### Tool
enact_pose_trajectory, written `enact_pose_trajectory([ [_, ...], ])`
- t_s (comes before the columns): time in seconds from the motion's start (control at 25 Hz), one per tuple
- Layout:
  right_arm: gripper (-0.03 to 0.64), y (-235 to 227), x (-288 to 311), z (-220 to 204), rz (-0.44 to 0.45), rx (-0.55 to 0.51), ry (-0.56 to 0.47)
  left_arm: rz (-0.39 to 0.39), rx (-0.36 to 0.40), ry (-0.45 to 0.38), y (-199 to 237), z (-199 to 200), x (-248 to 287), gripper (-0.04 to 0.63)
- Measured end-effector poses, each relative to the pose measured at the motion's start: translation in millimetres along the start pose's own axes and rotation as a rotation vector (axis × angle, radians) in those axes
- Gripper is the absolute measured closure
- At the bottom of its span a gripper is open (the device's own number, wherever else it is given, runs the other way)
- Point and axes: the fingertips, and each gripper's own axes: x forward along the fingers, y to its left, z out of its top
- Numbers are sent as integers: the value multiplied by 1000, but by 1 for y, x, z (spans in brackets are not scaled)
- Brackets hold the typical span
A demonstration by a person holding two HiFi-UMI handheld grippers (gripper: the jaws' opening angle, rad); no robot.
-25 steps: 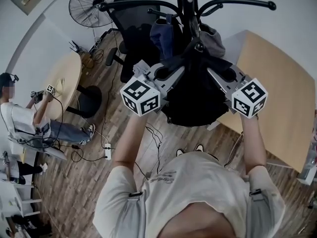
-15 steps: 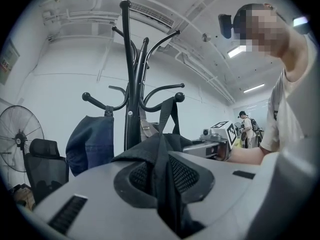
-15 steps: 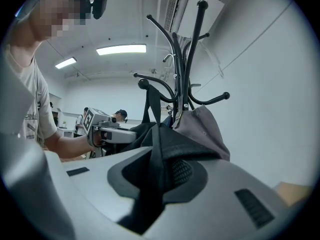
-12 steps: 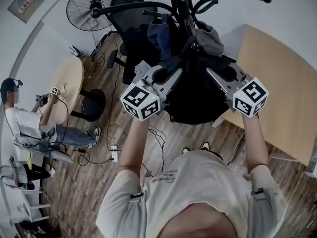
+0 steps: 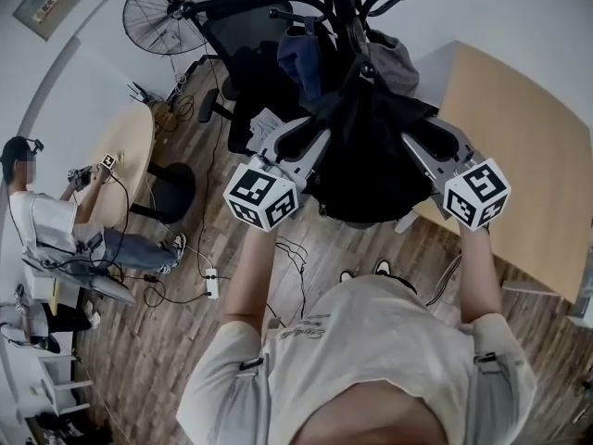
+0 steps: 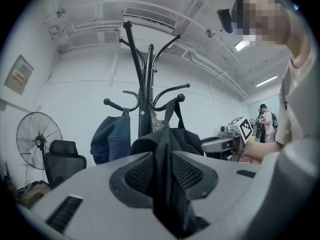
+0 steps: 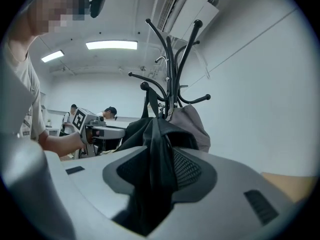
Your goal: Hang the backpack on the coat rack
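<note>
The black backpack (image 5: 366,156) hangs against the black coat rack (image 5: 345,7), its top strap (image 6: 173,109) running up to a hook. My left gripper (image 5: 310,142) is at its left side, shut on a fold of black backpack fabric (image 6: 167,139) pinched between the pads. My right gripper (image 5: 419,139) is at its right side. Its jaws are opening, and a fold of the backpack (image 7: 150,134) still lies between them, draped over one pad (image 7: 131,170). Both grippers point level at the rack.
A blue garment (image 5: 298,58) and a grey bag (image 5: 394,63) also hang on the rack. Behind it stand an office chair (image 5: 246,35) and a fan (image 5: 167,7). A wooden table (image 5: 519,156) is at the right. A seated person (image 5: 46,221) is at a round table (image 5: 125,146); cables lie on the floor.
Both grippers have drawn slightly down and back toward the person. The backpack stays hung at the rack and sags lower between them.
</note>
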Motion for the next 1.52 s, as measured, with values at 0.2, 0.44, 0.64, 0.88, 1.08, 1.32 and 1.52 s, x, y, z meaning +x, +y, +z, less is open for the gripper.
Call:
enact_pose_trajectory([
  [0.2, 525, 12, -23, 9, -65, -97, 2, 19, -18, -13, 4, -2, -15, 479],
  [0.44, 621, 30, -33, 2, -82, -117, 0, 63, 40, -31, -9, 0, -25, 557],
  [0.64, 623, 30, -39, -8, -42, -83, -11, 79, 68, 9, -31, -11, -18, 568],
  [0.88, 623, 47, -50, -6, 38, -138, -10, 156, 1, 52, -60, -24, -19, 568],
  [1.08, 623, 50, -52, -24, 90, -99, -15, 243, -21, 85, -71, -45, -30, 568],
  [1.32, 623, 59, -49, -31, 91, -90, -9, 269, -19, 89, -76, -52, -36, 568],
  [1.52, 623, 62, -51, -22, 39, -85, -29, 271, 12, 88, -77, -51, -37, 568],
])
